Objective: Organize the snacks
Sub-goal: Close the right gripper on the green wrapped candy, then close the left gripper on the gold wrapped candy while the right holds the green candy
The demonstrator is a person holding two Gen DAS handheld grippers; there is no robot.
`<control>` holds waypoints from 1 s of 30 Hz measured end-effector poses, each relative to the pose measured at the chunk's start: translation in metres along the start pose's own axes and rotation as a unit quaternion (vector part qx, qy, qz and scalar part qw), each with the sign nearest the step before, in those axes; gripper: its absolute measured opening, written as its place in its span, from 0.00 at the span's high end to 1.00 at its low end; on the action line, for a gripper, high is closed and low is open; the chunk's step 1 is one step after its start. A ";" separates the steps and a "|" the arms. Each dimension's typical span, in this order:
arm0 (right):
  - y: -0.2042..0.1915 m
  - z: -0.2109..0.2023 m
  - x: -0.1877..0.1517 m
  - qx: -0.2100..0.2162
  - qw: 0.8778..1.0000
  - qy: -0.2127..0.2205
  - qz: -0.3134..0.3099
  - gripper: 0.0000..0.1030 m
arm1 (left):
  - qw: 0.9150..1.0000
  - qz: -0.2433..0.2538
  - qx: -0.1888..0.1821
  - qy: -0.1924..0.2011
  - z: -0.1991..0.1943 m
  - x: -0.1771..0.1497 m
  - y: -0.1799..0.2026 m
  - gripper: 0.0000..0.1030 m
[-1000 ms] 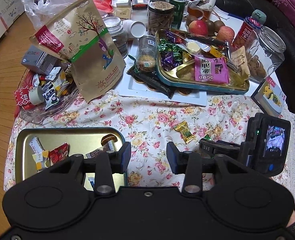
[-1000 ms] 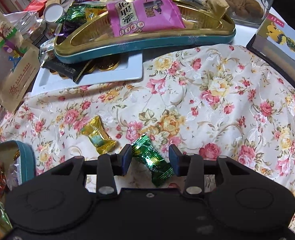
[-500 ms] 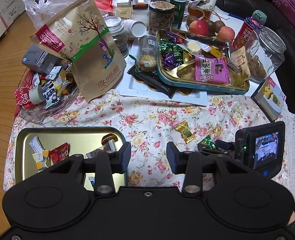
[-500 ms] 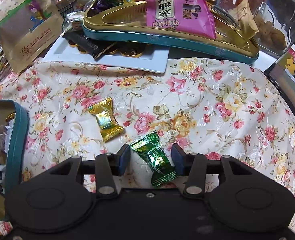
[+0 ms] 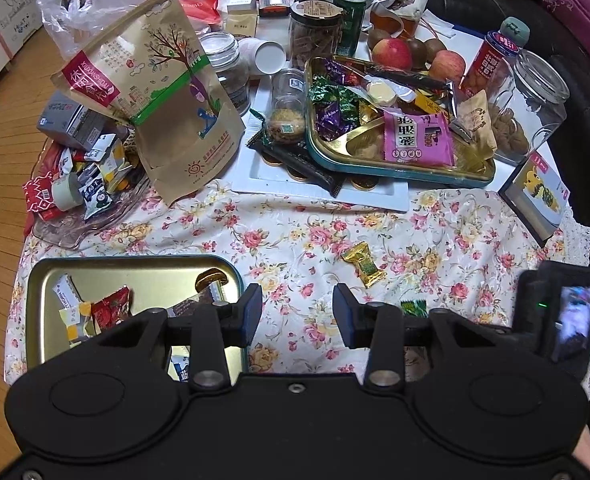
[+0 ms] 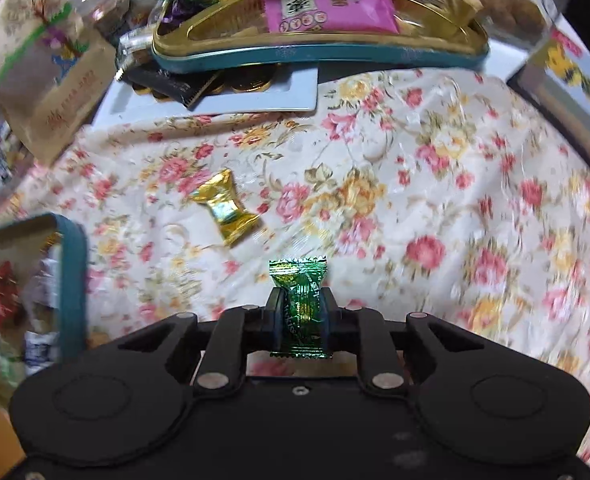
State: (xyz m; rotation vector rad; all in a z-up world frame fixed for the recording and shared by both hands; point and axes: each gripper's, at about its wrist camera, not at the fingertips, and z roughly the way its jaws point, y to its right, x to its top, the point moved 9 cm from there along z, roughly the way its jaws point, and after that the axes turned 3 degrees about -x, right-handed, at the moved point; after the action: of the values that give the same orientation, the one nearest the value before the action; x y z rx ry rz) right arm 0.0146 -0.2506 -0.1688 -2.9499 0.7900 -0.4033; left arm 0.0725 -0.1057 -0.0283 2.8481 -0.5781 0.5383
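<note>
My right gripper (image 6: pixel 301 312) is shut on a green foil candy (image 6: pixel 301 304) and holds it just above the floral tablecloth. A gold foil candy (image 6: pixel 225 208) lies on the cloth ahead and to the left; it also shows in the left wrist view (image 5: pixel 364 264). My left gripper (image 5: pixel 297 310) is open and empty above the cloth, beside the near gold tin tray (image 5: pixel 143 270) that holds several wrapped snacks. The tip of the green candy (image 5: pixel 413 307) shows just right of my left gripper.
A teal-rimmed gold tray (image 5: pixel 395 170) with candies and a pink packet (image 5: pixel 415 138) sits on a white board (image 5: pixel 375 196) at the back. A brown paper bag (image 5: pixel 163 92), jars, apples, a glass jar (image 5: pixel 531 108) and a small box (image 5: pixel 535 192) crowd the table.
My right gripper has shut on the green candy and lifted it off the cloth, swinging a little. My left gripper has stayed open and still.
</note>
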 end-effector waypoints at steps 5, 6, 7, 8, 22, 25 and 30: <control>0.009 -0.041 -0.016 -0.020 1.000 0.008 0.016 0.81 | 1.000 0.003 0.005 -0.005 0.010 0.002 0.006 0.52; 0.011 -0.049 -0.019 -0.025 0.999 0.012 0.019 0.81 | 1.000 0.002 0.006 -0.007 0.013 0.002 0.008 0.52; 0.015 -0.055 -0.022 -0.027 0.999 0.017 0.024 0.81 | 1.000 0.001 0.008 -0.010 0.017 0.002 0.009 0.52; 0.018 -0.062 -0.025 -0.023 0.999 0.024 0.031 0.81 | 1.000 -0.001 0.009 -0.013 0.021 0.002 0.011 0.52; 0.029 -0.129 0.000 0.034 0.989 0.123 0.080 0.81 | 0.998 -0.035 0.032 -0.032 0.099 -0.004 0.035 0.52; 0.042 -0.145 0.011 0.021 0.984 0.154 0.093 0.81 | 0.999 -0.021 0.038 -0.030 0.111 -0.002 0.042 0.52; 0.058 -0.160 0.019 0.050 0.977 0.165 0.125 0.81 | 0.999 -0.012 0.032 -0.038 0.129 -0.001 0.059 0.52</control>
State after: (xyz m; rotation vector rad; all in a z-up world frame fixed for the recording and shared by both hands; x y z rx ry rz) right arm -0.0400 -0.3087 -0.0172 -2.6770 1.1228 -0.8961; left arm 0.0879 -0.1904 -0.1403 2.9422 -0.5469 0.4540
